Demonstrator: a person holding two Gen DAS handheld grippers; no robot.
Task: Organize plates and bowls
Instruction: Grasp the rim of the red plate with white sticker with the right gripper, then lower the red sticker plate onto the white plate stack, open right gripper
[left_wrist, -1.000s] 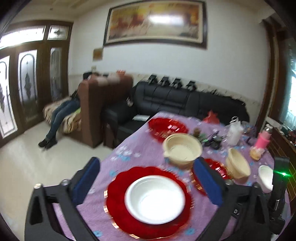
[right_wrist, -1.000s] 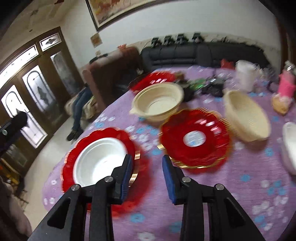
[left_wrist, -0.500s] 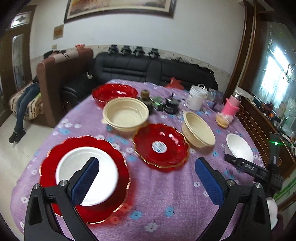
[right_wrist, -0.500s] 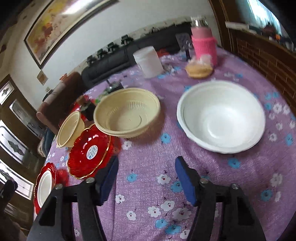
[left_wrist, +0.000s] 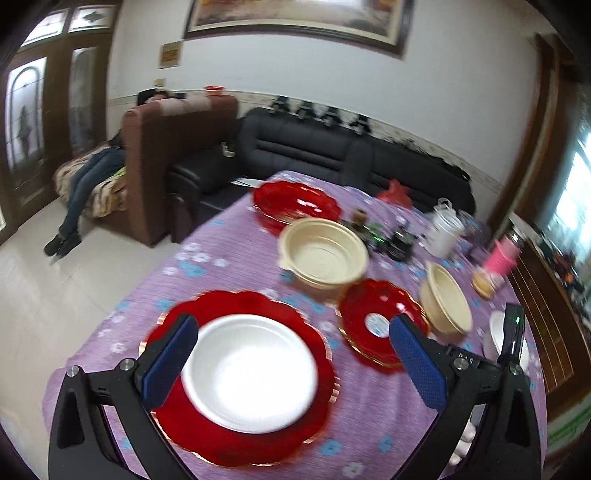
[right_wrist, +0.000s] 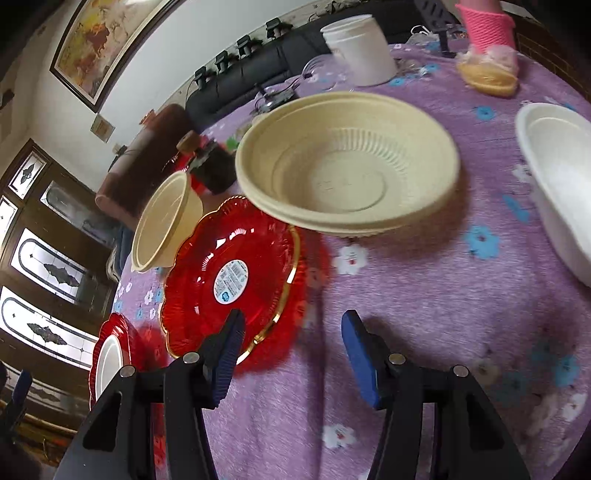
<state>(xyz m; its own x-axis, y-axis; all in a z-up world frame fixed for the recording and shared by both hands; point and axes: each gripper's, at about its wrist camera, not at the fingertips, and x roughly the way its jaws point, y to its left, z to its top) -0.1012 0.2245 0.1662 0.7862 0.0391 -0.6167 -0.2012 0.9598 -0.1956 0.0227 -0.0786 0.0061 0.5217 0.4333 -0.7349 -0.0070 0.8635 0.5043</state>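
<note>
left gripper (left_wrist: 291, 358) gapes wide over white bowl (left_wrist: 249, 373) on red plate (left_wrist: 177, 417).

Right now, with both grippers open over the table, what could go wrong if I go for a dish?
The white bowl sits loose on the red plate between the left gripper fingers; lifting the plate could slide it off.

The right gripper is over the small red plate, whose rim lies under the beige bowl; pulling may drag it.

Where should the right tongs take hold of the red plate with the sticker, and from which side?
Grip the gold-edged scalloped rim of the red plate at its near edge, just ahead of the open right tongs. The plate lies flat and shallow, so only the raised rim gives the fingers something to pinch.
</note>
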